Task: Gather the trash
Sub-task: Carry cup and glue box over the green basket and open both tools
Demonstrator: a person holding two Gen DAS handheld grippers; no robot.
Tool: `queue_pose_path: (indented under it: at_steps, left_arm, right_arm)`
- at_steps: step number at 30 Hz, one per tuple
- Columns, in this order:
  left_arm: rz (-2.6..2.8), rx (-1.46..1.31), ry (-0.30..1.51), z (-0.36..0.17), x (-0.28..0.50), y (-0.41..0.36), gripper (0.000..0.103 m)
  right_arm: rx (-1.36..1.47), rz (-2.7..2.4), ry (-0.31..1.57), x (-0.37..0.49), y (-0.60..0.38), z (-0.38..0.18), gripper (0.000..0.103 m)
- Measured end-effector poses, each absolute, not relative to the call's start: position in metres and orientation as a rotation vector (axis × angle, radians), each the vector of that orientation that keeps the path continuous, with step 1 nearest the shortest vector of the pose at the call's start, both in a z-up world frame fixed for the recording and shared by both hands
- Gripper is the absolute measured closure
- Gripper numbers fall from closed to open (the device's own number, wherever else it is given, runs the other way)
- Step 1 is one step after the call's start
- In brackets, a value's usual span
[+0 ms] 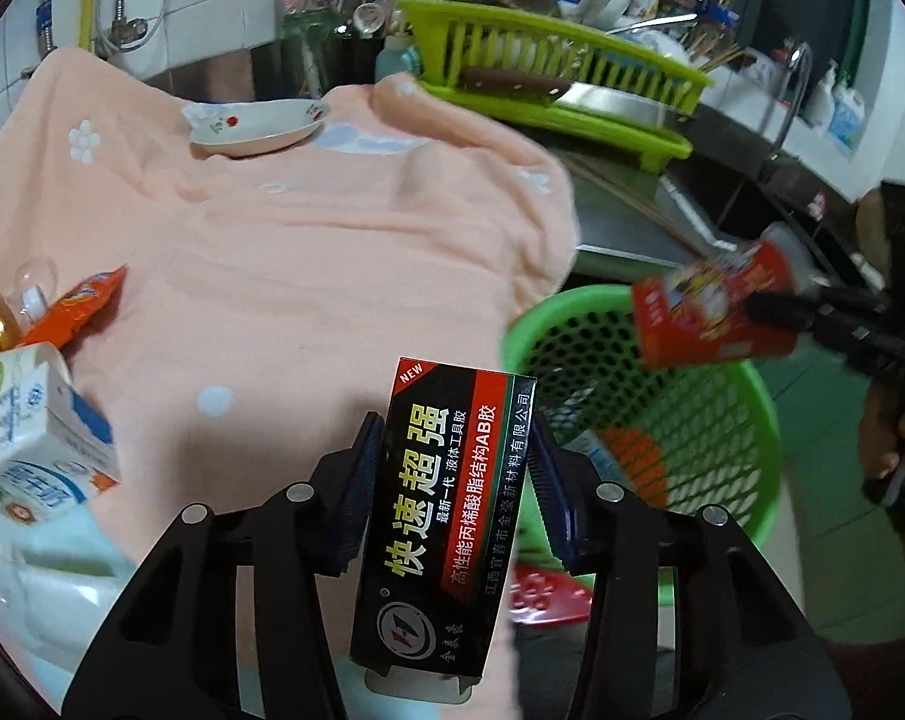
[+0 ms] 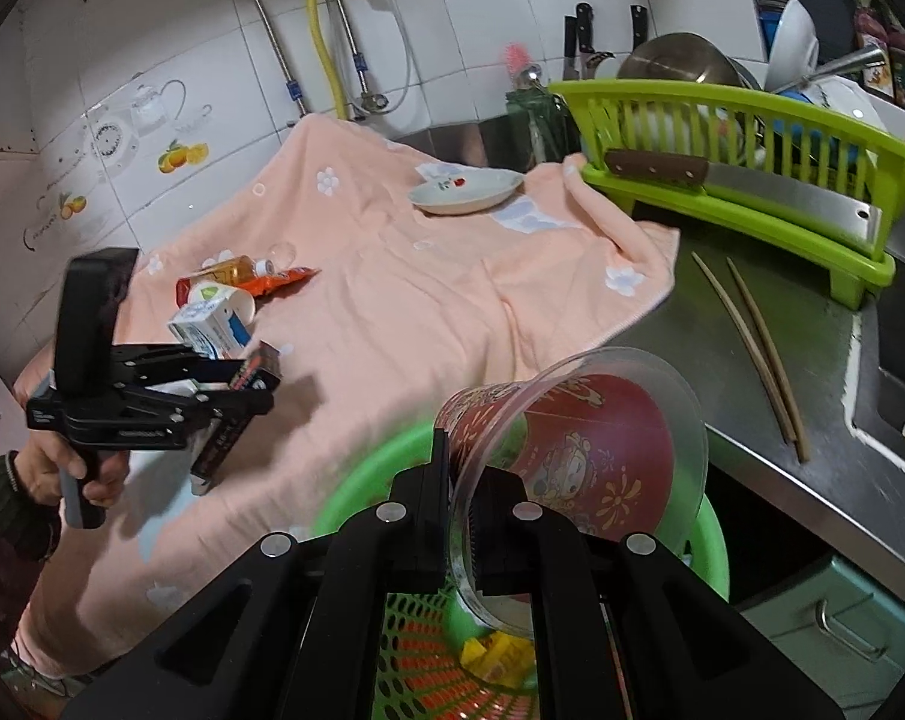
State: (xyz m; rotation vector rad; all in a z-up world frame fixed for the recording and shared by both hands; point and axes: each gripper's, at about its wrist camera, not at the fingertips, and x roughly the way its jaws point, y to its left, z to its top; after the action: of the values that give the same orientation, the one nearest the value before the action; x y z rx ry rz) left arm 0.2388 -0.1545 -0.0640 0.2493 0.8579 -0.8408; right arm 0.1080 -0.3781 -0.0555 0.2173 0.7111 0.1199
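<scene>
Right wrist alone shows chopsticks (image 2: 752,354) (steel counter (image 2: 812,420)) beside the basket (image 2: 356,480).

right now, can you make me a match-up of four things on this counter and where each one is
Things:
1. glue box
2. cup
3. plate
4. chopsticks

Places:
A. bare steel counter, beside the towel
B. pinched by the right hand-held gripper, over the green basket
C. on the towel, near the dish rack
D. between the pads of the left hand-held gripper

Pairs: 1-D, 2-B, 3-C, 4-A
</scene>
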Motion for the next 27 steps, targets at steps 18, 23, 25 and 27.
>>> queue_pose_path:
  at_steps: [18,23,25,27]
  left_arm:
    - [-0.965,0.213,0.809,-0.042,0.189,-0.215,0.056]
    - [-0.981,0.214,0.804,-0.040,0.180,-0.226,0.056]
    - [-0.982,0.217,0.803,-0.040,0.178,-0.231,0.056]
    - [-0.981,0.217,0.803,-0.041,0.177,-0.234,0.056]
  right_arm:
    - [0.263,0.072,0.735,0.076,-0.401,-0.069,0.074]
    - [0.269,0.065,0.723,0.068,-0.405,-0.069,0.065]
    - [0.277,0.065,0.716,0.065,-0.407,-0.068,0.060]
    - [0.282,0.064,0.707,0.063,-0.409,-0.067,0.052]
